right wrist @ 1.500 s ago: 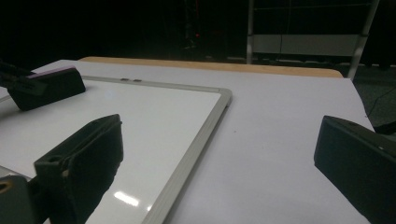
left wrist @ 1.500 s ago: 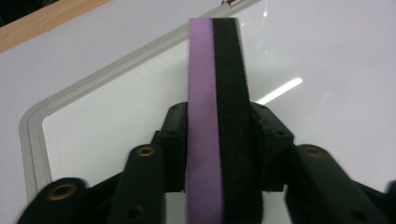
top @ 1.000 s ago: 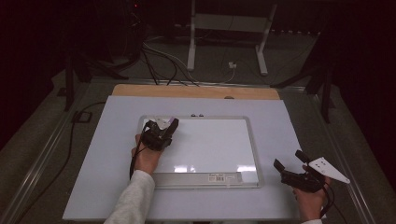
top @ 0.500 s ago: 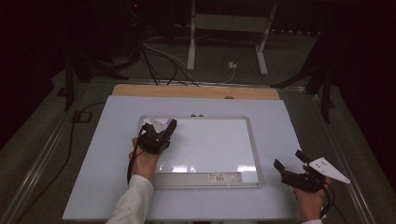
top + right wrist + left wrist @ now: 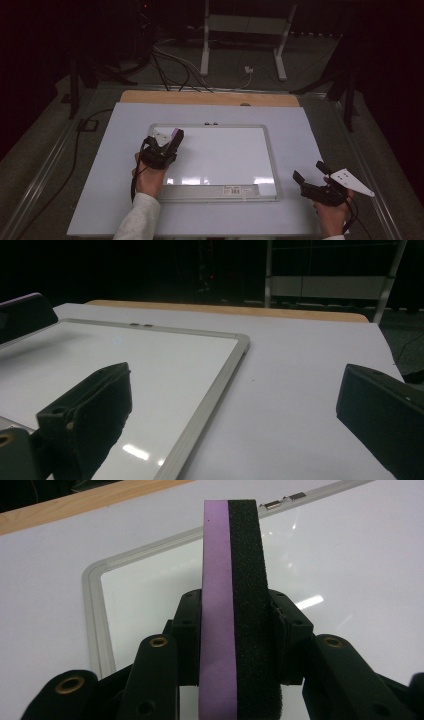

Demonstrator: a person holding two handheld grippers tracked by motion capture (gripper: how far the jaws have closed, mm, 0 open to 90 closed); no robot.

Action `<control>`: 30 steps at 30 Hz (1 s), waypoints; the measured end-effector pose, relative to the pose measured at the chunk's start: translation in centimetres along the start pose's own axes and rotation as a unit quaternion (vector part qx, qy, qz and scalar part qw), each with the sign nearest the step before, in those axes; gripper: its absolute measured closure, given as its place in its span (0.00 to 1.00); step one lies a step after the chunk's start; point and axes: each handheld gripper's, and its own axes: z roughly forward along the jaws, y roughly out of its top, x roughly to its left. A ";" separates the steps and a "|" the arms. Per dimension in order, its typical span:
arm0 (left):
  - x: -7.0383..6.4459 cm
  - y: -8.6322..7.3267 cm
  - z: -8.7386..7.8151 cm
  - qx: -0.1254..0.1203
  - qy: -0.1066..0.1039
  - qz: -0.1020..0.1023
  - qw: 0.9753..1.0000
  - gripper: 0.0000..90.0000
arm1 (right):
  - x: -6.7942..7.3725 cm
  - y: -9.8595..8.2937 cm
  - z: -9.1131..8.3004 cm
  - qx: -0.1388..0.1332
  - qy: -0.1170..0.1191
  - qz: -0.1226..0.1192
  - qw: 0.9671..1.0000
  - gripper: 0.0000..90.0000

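Left gripper view, eraser [image 5: 232, 610] on edge, pointing away, left tongs [image 5: 232, 645] clamped, right tongs [image 5: 235, 415] apart.

The room is dim and nearly black beyond the table [image 5: 300, 130], which is lit from overhead and reads pale and evenly bright. Two small glare patches sit on the whiteboard [image 5: 225, 155] toward six o'clock in the high view, and a streak of reflected light shows at three o'clock in the left gripper view. The high view is soft and slightly grainy. In the right gripper view, the near black jaws are blurred and unlit, and the background falls into darkness at twelve o'clock.
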 end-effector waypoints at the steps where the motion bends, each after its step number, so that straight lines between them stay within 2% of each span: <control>1: 0.0 -0.1 -0.1 -0.002 0.000 -0.001 1.000 0.71 | 0.0 0.0 0.0 0.000 0.000 0.000 1.000 0.02; 19: 0.4 -1.4 -2.0 -0.005 0.022 -0.016 1.000 0.71 | 0.1 0.0 0.0 0.001 0.000 -0.001 1.000 0.02; 30: 0.6 -2.2 -2.6 -0.007 0.033 -0.029 0.999 0.71 | 0.0 0.0 0.0 0.001 -0.001 0.000 1.000 0.02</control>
